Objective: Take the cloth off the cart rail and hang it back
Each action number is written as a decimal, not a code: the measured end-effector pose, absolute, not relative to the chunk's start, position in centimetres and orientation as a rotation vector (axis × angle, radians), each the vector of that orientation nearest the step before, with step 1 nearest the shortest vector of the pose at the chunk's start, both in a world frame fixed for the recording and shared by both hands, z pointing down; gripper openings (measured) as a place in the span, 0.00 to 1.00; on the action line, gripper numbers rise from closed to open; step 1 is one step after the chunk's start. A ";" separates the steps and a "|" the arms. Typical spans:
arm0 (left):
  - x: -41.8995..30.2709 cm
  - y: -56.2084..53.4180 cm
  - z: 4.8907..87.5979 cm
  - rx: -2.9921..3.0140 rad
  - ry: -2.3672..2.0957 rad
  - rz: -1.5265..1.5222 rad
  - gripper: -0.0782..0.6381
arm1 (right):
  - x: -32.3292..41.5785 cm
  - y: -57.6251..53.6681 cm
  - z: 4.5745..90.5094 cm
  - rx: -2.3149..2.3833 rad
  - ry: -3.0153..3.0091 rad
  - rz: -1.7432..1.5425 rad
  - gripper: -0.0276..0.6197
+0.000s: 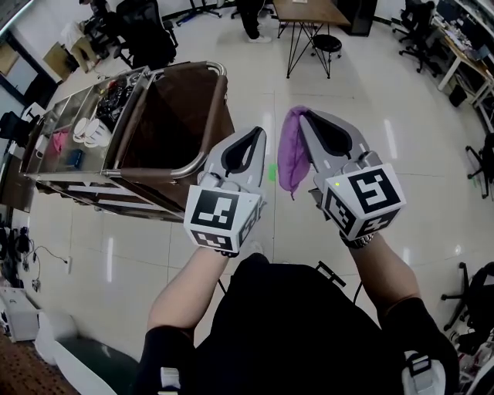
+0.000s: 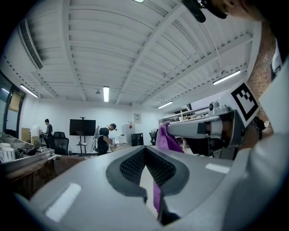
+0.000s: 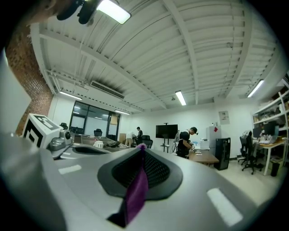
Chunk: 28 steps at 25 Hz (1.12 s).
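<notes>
A purple cloth [image 1: 292, 154] hangs from the tips of my right gripper [image 1: 301, 114], which is shut on it and raised over the floor to the right of the cart [image 1: 93, 181]. In the right gripper view a strip of the cloth [image 3: 137, 191] runs down between the closed pads. My left gripper [image 1: 258, 133] is held beside it, shut with nothing in it, just right of the cart's metal rail [image 1: 202, 150]. The left gripper view shows its tips [image 2: 145, 149] meeting, with the cloth [image 2: 164, 137] hanging beyond them at the right.
The cart carries a deep brown bag [image 1: 174, 116] and a top tray with white cups [image 1: 89, 131] and small items. A table [image 1: 309, 11] with a stool [image 1: 326, 44] stands at the back. Office chairs [image 1: 143, 35] and desks line the room's edges.
</notes>
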<state>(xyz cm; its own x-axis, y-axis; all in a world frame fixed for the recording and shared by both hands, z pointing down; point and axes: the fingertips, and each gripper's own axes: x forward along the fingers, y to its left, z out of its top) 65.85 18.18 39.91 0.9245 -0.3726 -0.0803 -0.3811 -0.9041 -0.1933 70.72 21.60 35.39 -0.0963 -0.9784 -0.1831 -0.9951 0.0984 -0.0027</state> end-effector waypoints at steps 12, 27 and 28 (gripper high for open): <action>69.3 14.0 38.9 -2.852 0.706 0.097 0.09 | 74.3 18.0 35.2 -1.937 2.280 0.222 0.07; 69.7 0.6 36.1 -2.720 0.974 0.131 0.09 | 77.2 2.0 36.0 -1.736 2.447 0.201 0.07; 69.4 -0.3 36.2 -2.713 0.991 0.130 0.09 | 77.1 0.9 36.0 -1.714 2.456 0.207 0.07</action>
